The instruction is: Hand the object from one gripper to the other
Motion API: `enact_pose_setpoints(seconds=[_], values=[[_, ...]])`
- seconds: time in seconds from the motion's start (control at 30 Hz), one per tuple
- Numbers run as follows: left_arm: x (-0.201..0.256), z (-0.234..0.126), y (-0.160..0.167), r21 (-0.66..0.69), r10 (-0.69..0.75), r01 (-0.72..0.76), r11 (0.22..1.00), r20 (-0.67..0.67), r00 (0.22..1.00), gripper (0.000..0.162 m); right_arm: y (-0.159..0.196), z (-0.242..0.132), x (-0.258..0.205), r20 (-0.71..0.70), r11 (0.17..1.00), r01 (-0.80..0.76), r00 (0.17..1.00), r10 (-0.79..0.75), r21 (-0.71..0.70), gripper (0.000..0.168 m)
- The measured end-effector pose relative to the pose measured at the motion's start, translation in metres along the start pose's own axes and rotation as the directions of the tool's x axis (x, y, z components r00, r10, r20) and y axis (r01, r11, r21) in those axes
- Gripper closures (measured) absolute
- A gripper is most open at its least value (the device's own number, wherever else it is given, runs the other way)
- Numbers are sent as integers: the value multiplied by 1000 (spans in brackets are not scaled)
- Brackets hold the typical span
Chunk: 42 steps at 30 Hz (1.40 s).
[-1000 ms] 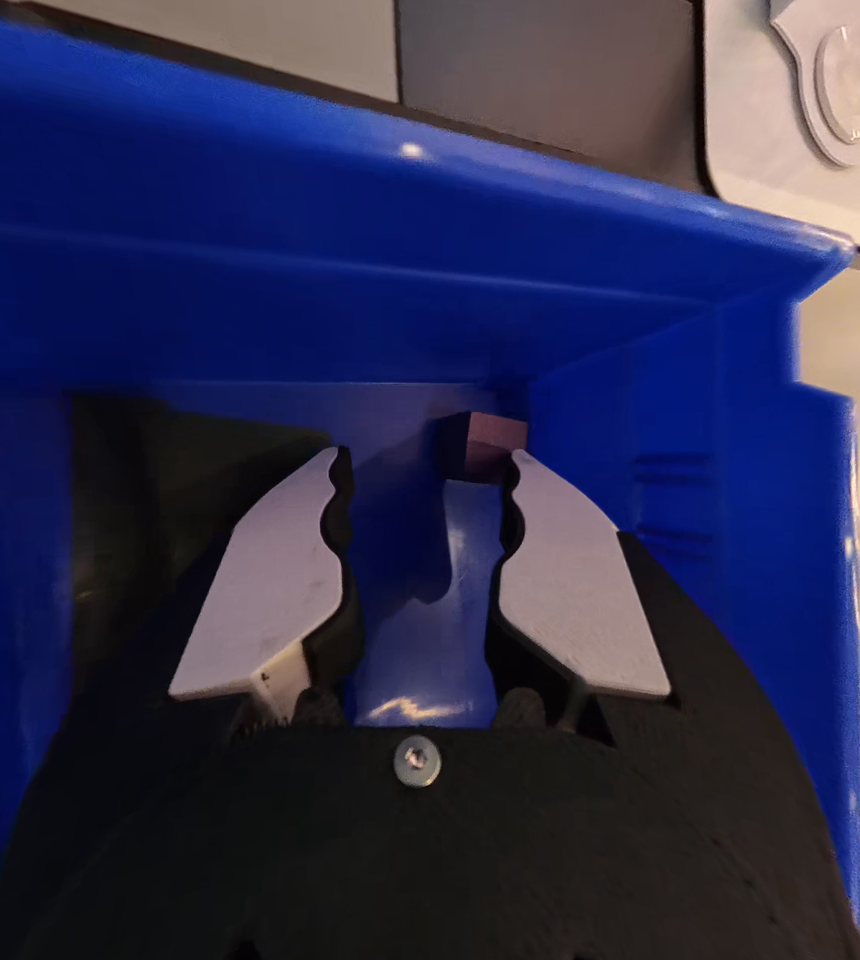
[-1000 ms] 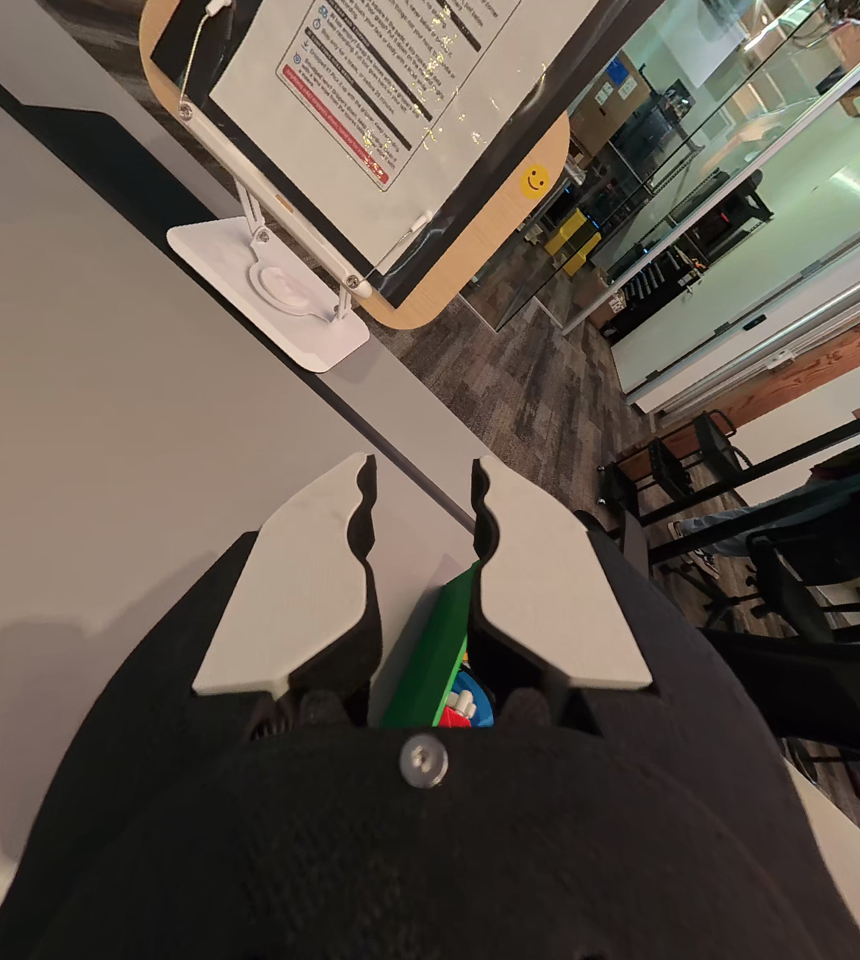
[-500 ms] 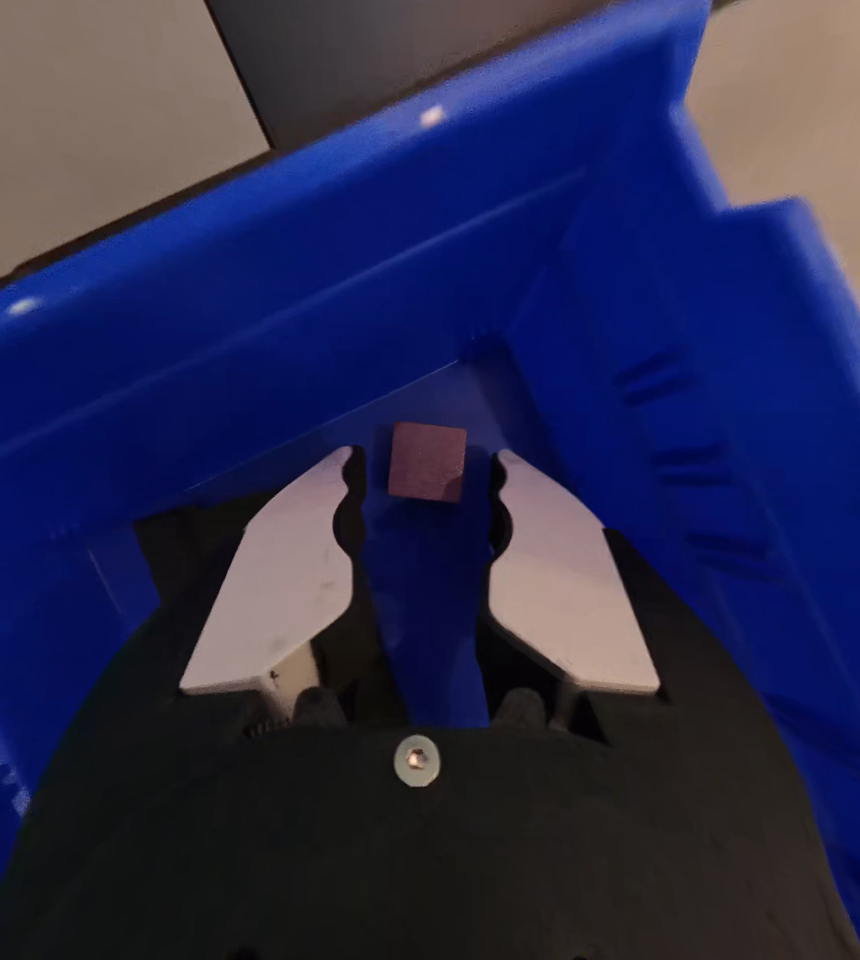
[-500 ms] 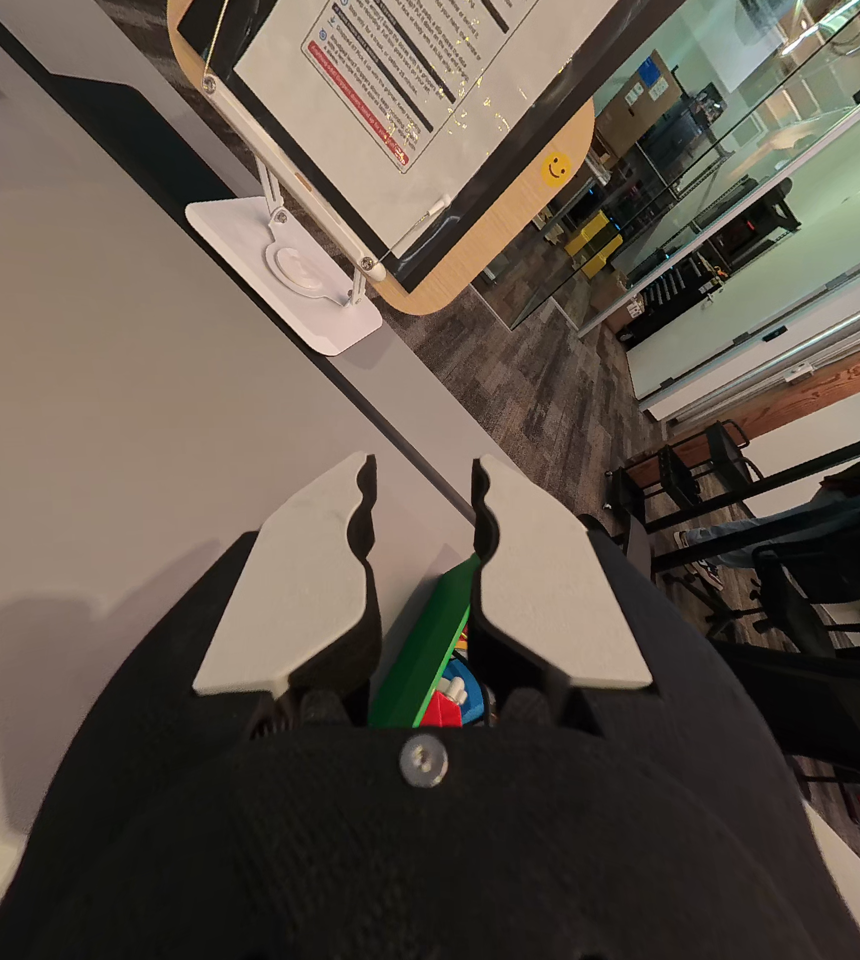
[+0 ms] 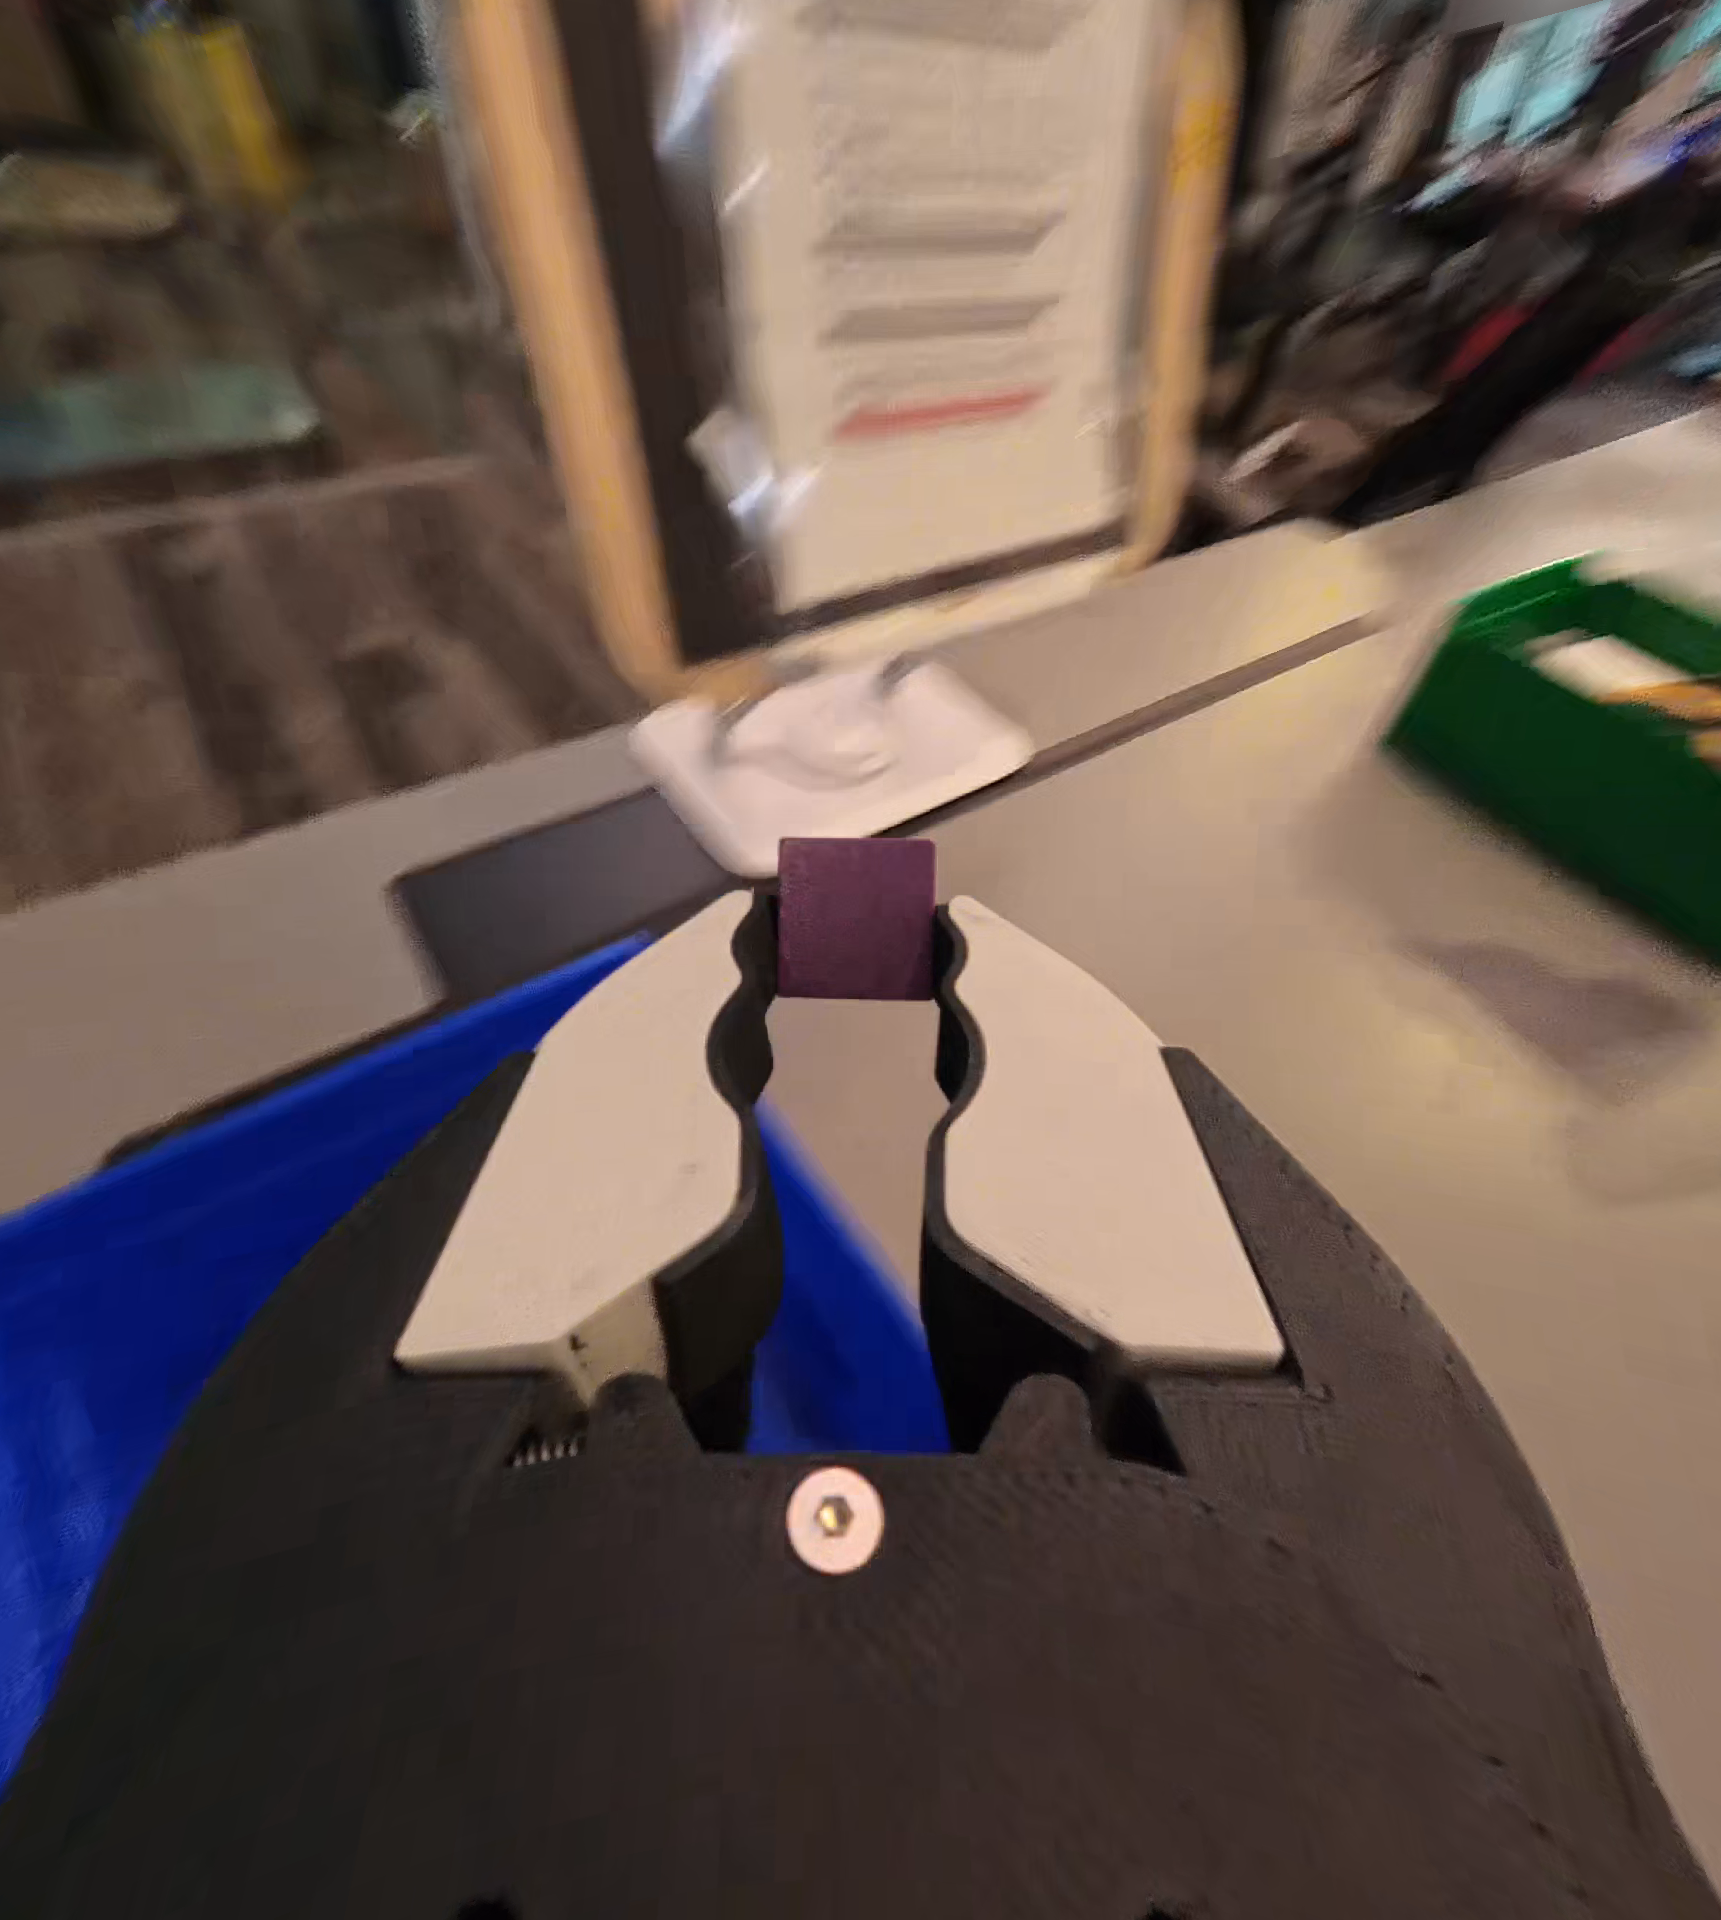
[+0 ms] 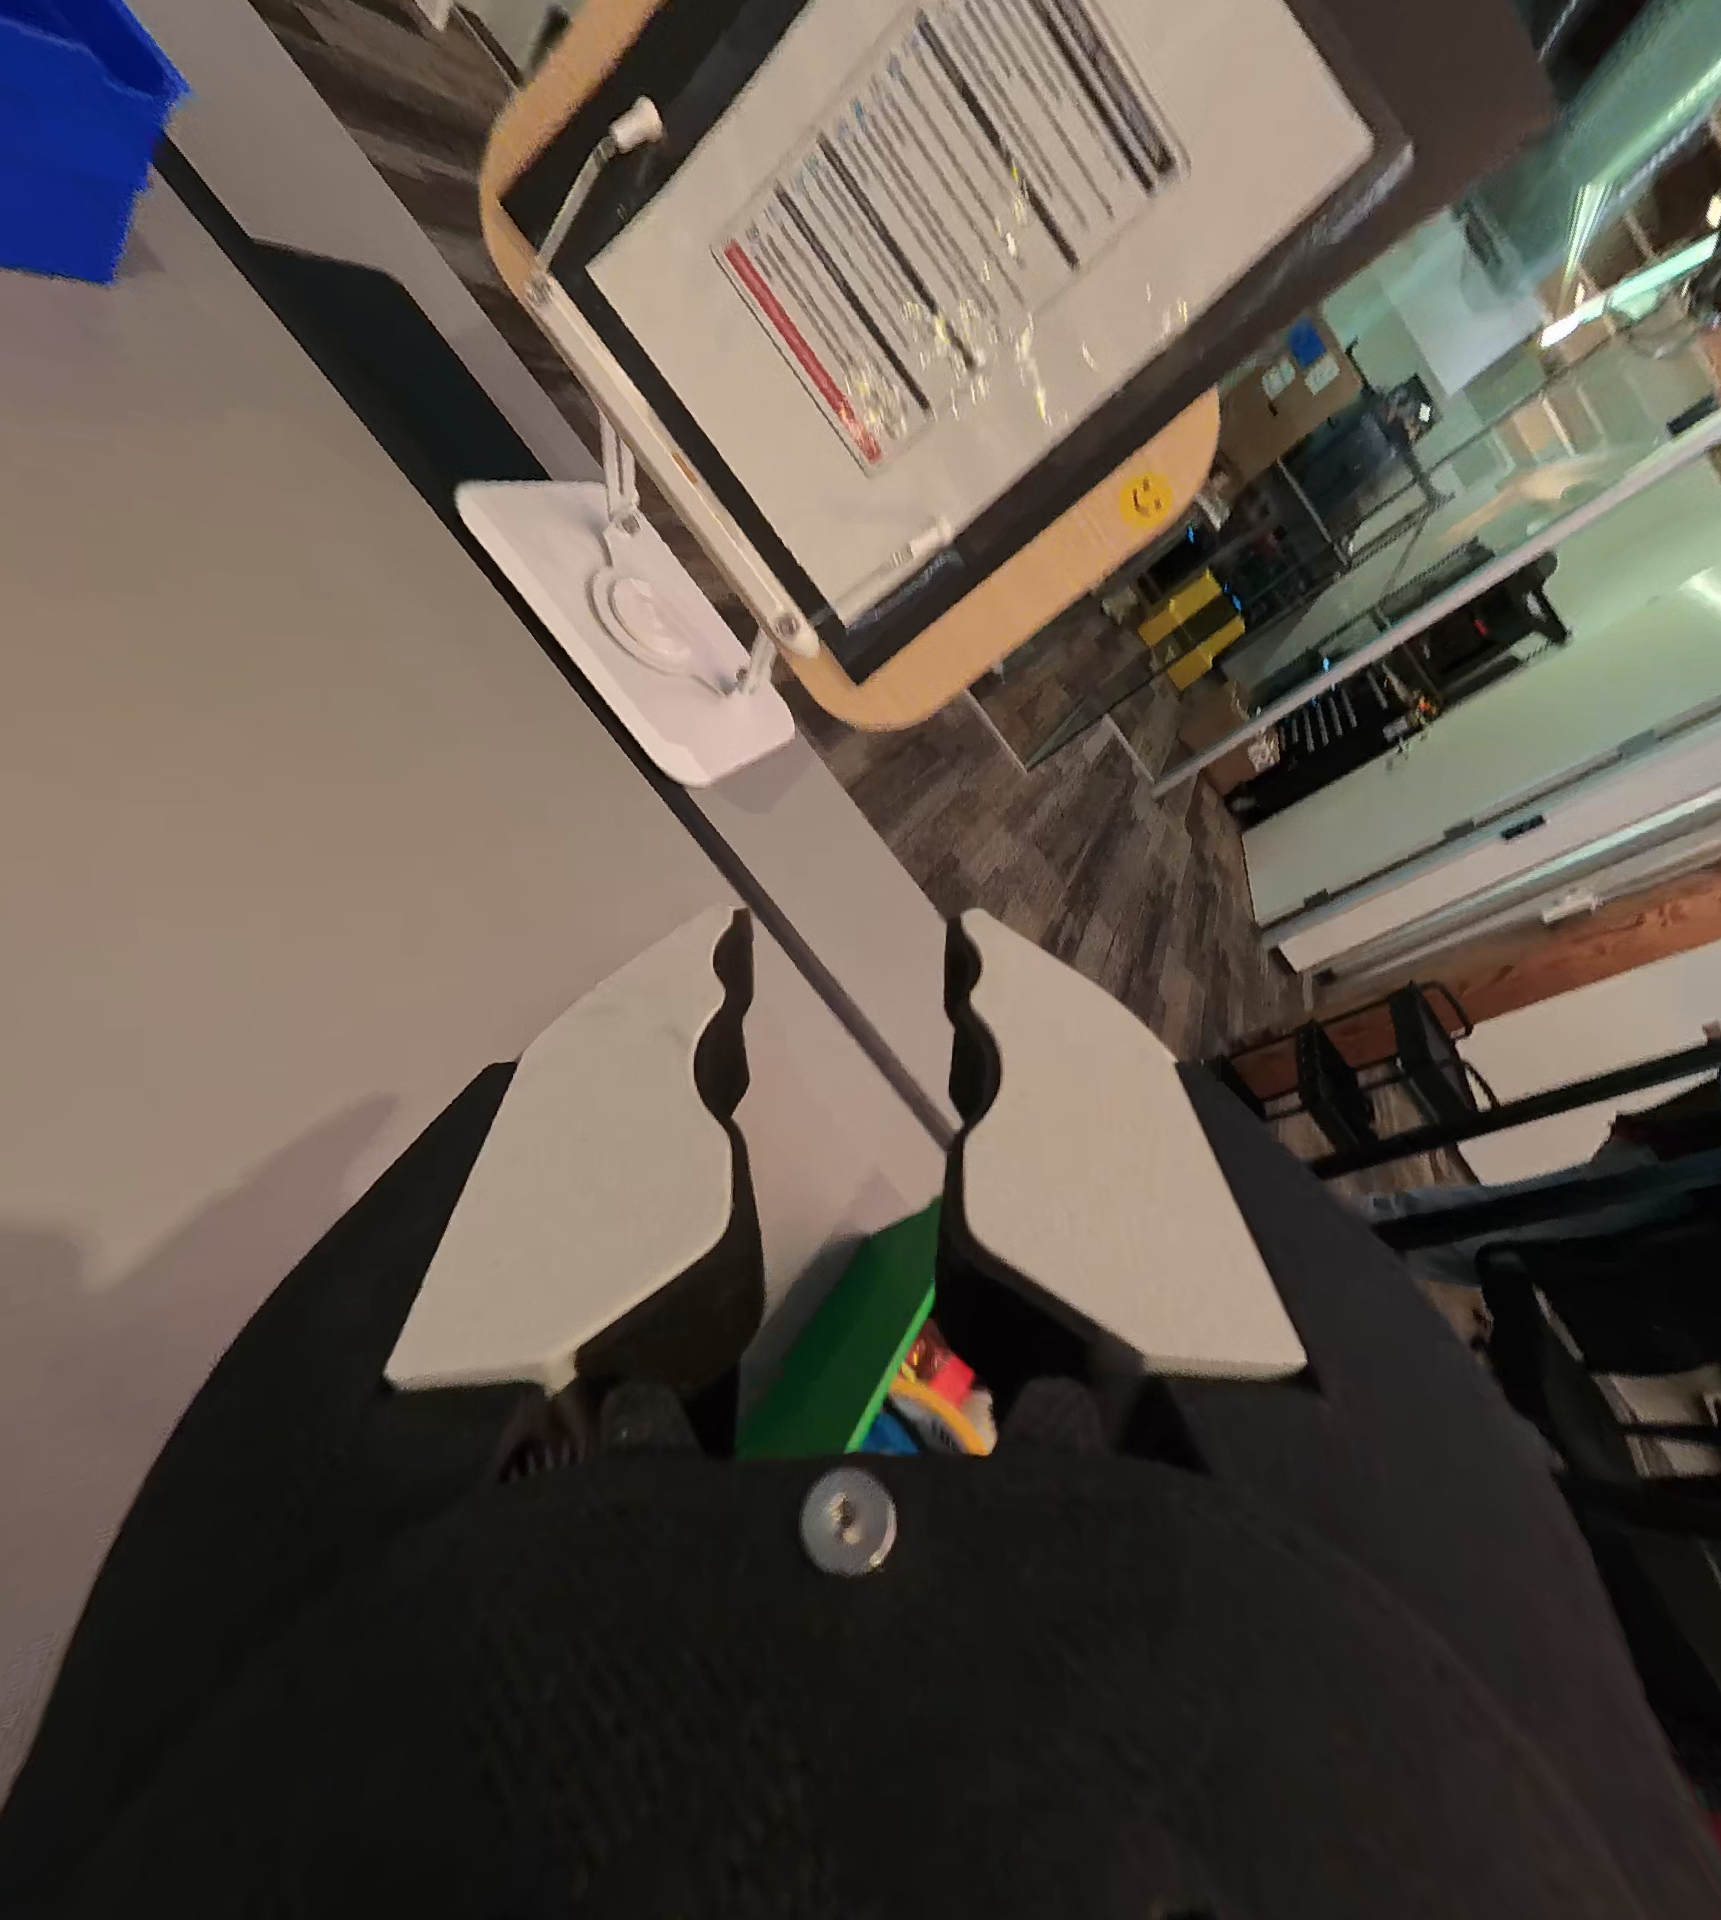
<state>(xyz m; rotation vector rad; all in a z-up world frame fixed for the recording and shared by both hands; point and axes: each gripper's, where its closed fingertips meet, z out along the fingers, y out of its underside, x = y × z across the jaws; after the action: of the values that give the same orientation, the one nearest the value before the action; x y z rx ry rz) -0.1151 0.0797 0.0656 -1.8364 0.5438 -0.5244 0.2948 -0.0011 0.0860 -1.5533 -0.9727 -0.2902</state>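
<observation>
Two wrist views, aimed forward along the fingers

The table, white stand and green bin are shared.

Dim warm indoor light, heavy motion blur, wide-angle edge distortion.

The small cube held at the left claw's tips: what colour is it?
Dark purple cube, clearest in the left wrist view.

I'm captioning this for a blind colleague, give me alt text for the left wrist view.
The left gripper pinches a small purple cube at its fingertips above a grey table. A blue bin sits below left, a green bin at right.
</observation>
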Motion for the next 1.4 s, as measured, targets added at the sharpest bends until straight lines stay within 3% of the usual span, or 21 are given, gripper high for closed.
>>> enact_pose_setpoints(seconds=[0.03,0.17,0.3,0.43,0.6,0.73,0.97,1.13,1.4], values=[[29,-6,-18,57,8,-3,998,-95,995,134,-10,1,-4,5,999,18,1000,-19,46,132],[142,-21,-66,203,21,83,976,-467,884,134,-66,-8,-24,-11,946,77,997,-77,314,126],[233,-21,-83,171,-19,218,961,-745,667,135,-112,-32,-36,-59,846,96,995,-76,524,122],[286,-13,-83,76,-90,328,941,-882,463,134,-140,-56,-50,-78,741,105,994,-71,663,121],[317,0,-73,-37,-161,364,931,-934,318,135,-149,-54,-68,-126,716,178,984,-125,675,120],[333,14,-58,-89,-193,316,945,-929,315,134,-150,-49,-71,-205,722,262,964,-169,640,121],[339,17,-53,-128,-220,315,941,-935,278,135,-151,-46,-79,-192,721,270,963,-190,638,126],[338,16,-51,-142,-227,304,942,-938,264,135,-148,-41,-82,-178,733,269,963,-201,625,140],[336,17,-48,-166,-245,291,942,-934,259,135,-147,-39,-85,-153,724,251,968,-200,642,140]])
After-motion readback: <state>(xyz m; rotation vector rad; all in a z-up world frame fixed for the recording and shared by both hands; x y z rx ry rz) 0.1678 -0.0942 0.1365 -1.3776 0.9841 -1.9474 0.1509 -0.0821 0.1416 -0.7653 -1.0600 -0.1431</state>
